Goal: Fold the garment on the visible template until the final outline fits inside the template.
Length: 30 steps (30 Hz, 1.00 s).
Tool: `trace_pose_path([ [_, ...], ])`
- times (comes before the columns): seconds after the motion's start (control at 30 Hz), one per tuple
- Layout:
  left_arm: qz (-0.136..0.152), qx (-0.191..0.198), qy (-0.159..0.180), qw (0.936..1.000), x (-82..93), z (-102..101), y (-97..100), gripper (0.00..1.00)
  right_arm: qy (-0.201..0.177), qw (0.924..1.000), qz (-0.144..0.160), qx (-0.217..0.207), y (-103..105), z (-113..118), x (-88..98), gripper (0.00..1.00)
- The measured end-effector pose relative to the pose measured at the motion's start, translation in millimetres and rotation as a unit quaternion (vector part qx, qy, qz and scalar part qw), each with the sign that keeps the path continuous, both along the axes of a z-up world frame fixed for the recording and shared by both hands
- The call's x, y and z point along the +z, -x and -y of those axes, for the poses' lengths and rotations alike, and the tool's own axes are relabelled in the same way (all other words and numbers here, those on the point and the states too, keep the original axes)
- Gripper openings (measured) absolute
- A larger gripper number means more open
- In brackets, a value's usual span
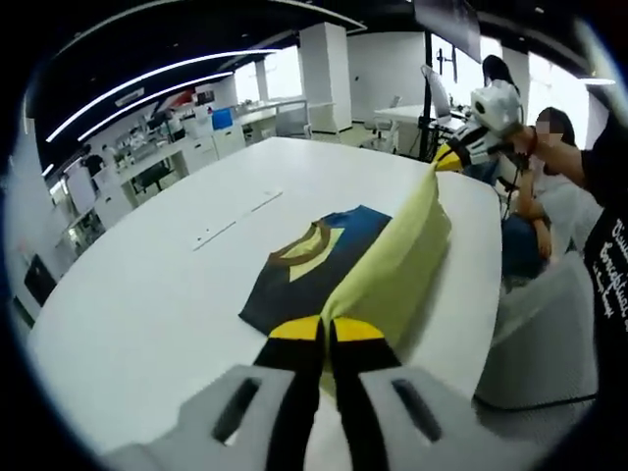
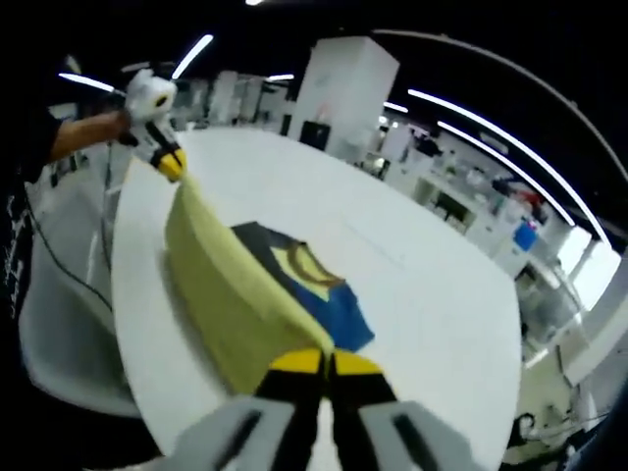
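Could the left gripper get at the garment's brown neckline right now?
Probably not: the left gripper is shut on the garment's lifted yellow edge. The neckline lies exposed on the table.

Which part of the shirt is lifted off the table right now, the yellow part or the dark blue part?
The yellow part, stretched taut between the left gripper and right gripper. The dark blue part with the neckline lies flat on the white table.
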<state>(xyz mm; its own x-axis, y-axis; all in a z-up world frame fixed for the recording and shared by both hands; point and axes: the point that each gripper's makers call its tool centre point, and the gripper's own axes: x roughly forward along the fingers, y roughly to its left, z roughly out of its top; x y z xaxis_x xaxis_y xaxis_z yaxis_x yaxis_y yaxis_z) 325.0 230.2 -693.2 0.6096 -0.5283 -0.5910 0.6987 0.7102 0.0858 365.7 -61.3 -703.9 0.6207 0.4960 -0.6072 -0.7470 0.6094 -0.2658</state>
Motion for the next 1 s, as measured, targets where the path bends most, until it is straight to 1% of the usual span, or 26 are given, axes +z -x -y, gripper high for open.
trace_pose_path([
  [0.07, 0.002, 0.003, 0.003, 1.0, 0.6, -2, -6.2, 0.0, -0.001, 1.0, 0.005, -0.002, -8, -1, 1.4, 0.0],
  [0.27, 0.013, 0.016, 0.01, 0.9998, -0.7, -8, -36.2, 0.0, -0.009, 0.9997, 0.018, -0.017, -35, -5, 2.4, 0.0],
  [0.37, 0.015, 0.021, 0.011, 0.9996, -2.2, -10, -47.5, 0.0, 0.001, 0.9995, 0.025, -0.02, -47, -8, 1.0, 0.0],
  [0.47, 0.01, 0.035, 0.027, 0.999, -3.5, -13, -59.4, 0.0, 0.011, 0.9993, 0.03, -0.019, -59, -10, -1.2, 0.0],
  [0.53, 0.005, 0.043, 0.031, 0.9986, -4.5, -15, -67.4, 0.0, -0.002, 0.9993, 0.028, -0.025, -68, -11, -0.6, 0.0],
  [0.6, 0.007, 0.04, 0.029, 0.9987, -6.5, -16, -75.4, 0.0, -0.006, 0.9992, 0.025, -0.029, -74, -11, -2.2, 0.0],
  [0.67, 0.003, 0.045, 0.04, 0.9982, -6.7, -15, -81.1, 0.0, -0.007, 0.999, 0.025, -0.036, -80, -12, -3.6, 0.0],
  [0.73, -0.002, 0.048, 0.041, 0.998, -12.3, -17, -92.2, 0.0, -0.009, 0.9988, 0.021, -0.043, -90, -11, -7.0, 0.0],
  [0.8, -0.002, 0.045, 0.031, 0.9985, -16.1, -16, -94.3, 0.0, -0.004, 0.9987, 0.02, -0.047, -97, -12, -11.0, 0.0],
  [0.87, -0.006, 0.047, 0.029, 0.9985, -21.0, -18, -101.5, 0.0, 0.004, 0.9985, 0.019, -0.051, -103, -12, -15.2, 0.0],
  [1.0, -0.012, 0.054, 0.024, 0.9982, -32.9, -21, -112.6, 0.0, 0.015, 0.9984, 0.006, -0.054, -115, -16, -32.1, 0.0],
])
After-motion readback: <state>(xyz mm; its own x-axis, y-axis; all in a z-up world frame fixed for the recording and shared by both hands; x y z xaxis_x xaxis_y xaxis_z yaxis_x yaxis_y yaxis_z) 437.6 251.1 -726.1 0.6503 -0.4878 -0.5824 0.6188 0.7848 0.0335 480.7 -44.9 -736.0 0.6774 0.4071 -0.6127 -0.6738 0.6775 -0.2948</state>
